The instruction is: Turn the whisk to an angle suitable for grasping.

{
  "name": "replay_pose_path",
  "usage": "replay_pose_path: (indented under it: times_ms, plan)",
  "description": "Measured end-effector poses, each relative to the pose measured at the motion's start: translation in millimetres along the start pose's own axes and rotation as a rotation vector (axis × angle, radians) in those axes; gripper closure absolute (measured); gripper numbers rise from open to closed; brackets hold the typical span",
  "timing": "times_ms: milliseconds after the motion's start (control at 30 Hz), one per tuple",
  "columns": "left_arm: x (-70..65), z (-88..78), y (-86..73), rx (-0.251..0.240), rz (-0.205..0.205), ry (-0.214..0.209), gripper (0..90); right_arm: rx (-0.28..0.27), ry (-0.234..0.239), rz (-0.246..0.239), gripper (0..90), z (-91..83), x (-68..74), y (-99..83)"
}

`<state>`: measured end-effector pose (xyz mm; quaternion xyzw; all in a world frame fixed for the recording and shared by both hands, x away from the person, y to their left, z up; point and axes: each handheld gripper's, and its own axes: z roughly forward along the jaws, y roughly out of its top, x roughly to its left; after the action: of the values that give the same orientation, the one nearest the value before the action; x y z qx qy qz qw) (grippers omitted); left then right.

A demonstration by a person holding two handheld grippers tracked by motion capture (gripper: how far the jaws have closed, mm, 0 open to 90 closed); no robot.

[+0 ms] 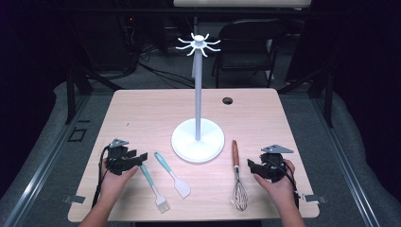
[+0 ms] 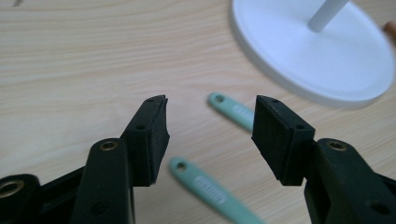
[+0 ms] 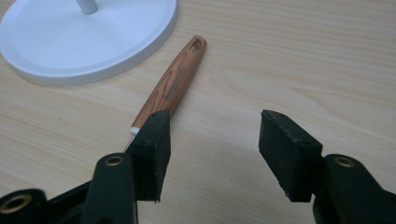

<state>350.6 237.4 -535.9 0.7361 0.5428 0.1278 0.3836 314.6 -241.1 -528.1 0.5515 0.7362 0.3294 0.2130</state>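
Dark room behind, black folding chair (image 1: 248,45) at top centre of the high view, cables on the floor. Light wood bench (image 1: 142,109) takes the middle of the frame, small round hole (image 1: 227,100) near its far edge right of centre. White hook stand (image 1: 197,137) sits centre frame: round base, thin upright pole, ring of hooks at top. Left hand-held gripper (image 1: 142,156) at lower left, resting on the bench in the person's left hand (image 1: 113,182), jaws wide with nothing between the pads. Just right of it lie two teal-handled tools, side by side and apart: a basting brush (image 1: 153,185) nearest the gripper, bristles toward the bottom edge, and a spatula (image 1: 172,175) between brush and stand base. In the left gripper view both teal handles show, one (image 2: 233,111) seen in the gap between the jaws, other (image 2: 210,190) lower in frame, neither touched. Right hand-held gripper (image 1: 251,166) at lower right in the right hand (image 1: 279,184), jaws wide, holding nothing. Whisk (image 1: 238,177) with brown wood-look handle lies just left of it, wire end toward the bottom edge. In the right gripper view the handle (image 3: 170,84) runs up from behind the left jaw toward the white base (image 3: 70,42), clear of it.
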Motion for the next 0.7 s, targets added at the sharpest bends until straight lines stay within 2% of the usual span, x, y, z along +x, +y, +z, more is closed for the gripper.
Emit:
replay_pose_path:
  times_ms: [33, 100, 133, 167, 233, 300, 333, 367, 400, 467, 500, 700]
  plan:
    - [-4.4, -0.4, 3.2, -0.002, 0.002, 0.007, 43.9, 0.0, 0.0, 0.0, 41.5, 0.0, 0.0, 0.0]
    - [-16.1, -2.5, 7.1, -0.038, -0.002, 0.039, 42.1, 0.005, 0.003, 0.031, 43.1, 5.4, 1.7, -0.2]
    - [-16.1, -2.5, 7.1, -0.038, -0.002, 0.039, 42.2, 0.005, 0.003, 0.031, 43.1, 5.4, 1.7, -0.2]
    - [-19.9, -1.9, 5.5, -0.064, -0.031, 0.033, 42.2, 0.033, 0.005, 0.045, 46.8, 9.1, 1.8, -2.0]
    - [-21.0, -0.6, 3.9, -0.065, -0.044, 0.026, 42.2, 0.072, 0.016, 0.067, 49.1, 11.7, 1.7, -3.7]
    - [-23.0, 2.5, -0.5, -0.057, -0.041, 0.032, 41.7, 0.079, 0.021, 0.075, 49.9, 12.4, 1.5, -4.2]
    - [-23.4, 3.8, -2.7, -0.047, -0.025, 0.033, 41.3, 0.079, 0.031, 0.082, 50.9, 12.4, 3.1, -4.1]
    - [-23.8, 6.1, -7.8, -0.032, 0.009, 0.008, 41.6, 0.084, 0.042, 0.073, 51.0, 11.6, 4.3, -3.4]
    - [-23.8, 6.1, -7.8, -0.032, 0.009, 0.008, 42.5, 0.077, 0.046, 0.075, 51.4, 11.9, 6.5, -3.1]
    - [-22.8, 5.9, -12.4, -0.003, 0.054, -0.019, 45.0, 0.074, 0.061, 0.073, 52.1, 13.8, 9.7, -1.9]
    - [-21.1, 4.0, -16.6, 0.007, 0.062, -0.018, 46.0, 0.084, 0.067, 0.077, 52.1, 14.8, 11.4, -1.1]
    - [-16.7, -0.5, -19.3, 0.0, 0.064, -0.026, 48.4, 0.111, 0.102, 0.086, 52.4, 23.8, 17.6, -0.3]
